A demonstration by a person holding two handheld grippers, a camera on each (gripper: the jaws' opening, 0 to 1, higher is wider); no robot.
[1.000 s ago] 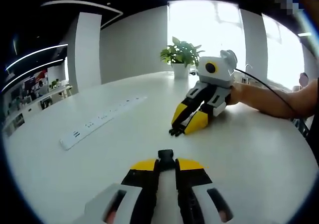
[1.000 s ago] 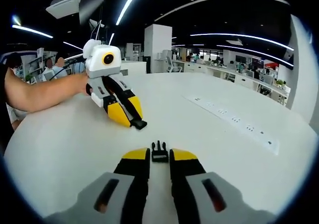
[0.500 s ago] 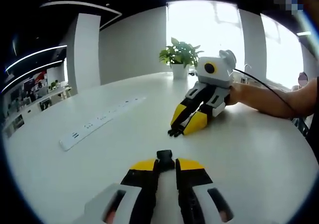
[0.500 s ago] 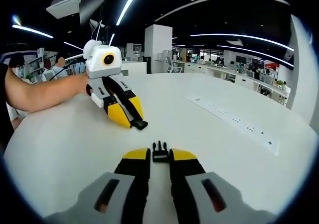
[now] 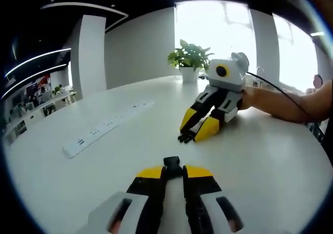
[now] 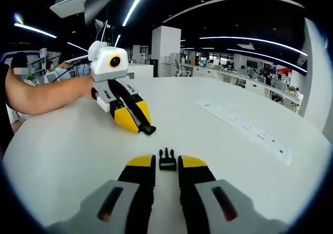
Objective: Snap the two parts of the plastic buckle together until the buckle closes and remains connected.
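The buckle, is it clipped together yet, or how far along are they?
Not yet. Done: each half is picked up. The left gripper holds the socket half in its jaws; the right gripper holds the pronged half. In hand: both rest low over the white table, facing each other, apart. Left: bring them together and snap.

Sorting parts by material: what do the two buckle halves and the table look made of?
Both buckle halves, the pronged one and the socket one, look like black moulded plastic, matte, with no metallic glint. The table shows a smooth white top with a soft sheen, probably laminate or a painted surface; the pictures leave that open.
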